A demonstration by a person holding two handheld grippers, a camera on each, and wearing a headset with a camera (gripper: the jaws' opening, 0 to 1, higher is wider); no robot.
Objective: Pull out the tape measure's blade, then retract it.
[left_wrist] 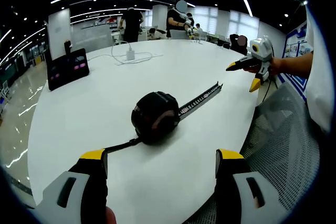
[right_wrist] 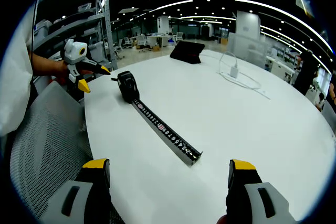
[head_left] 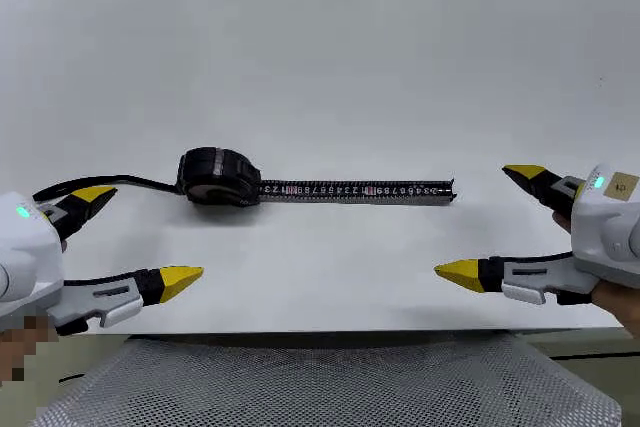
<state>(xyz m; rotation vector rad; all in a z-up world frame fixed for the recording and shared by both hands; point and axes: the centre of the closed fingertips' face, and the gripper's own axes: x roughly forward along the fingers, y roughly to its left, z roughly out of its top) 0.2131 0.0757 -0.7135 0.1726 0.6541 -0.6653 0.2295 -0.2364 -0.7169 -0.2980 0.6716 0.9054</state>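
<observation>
Smooth white table (head_left: 330, 67) with a soft sheen, black moulded-plastic case (head_left: 218, 178), faintly glossy, dark matt blade (head_left: 355, 191) right of the case with printed marks, left gripper (head_left: 148, 234) and right gripper (head_left: 478, 220) in glossy white plastic with matt yellow tips, grey woven-mesh chair (head_left: 330, 382)

The left gripper (head_left: 150, 232) is held at the left of the head view, its jaws spread wide and its yellow tips pointed inward. The right gripper (head_left: 475, 219) is held opposite, at the right, likewise spread wide and pointed inward. The two are held well apart.
</observation>
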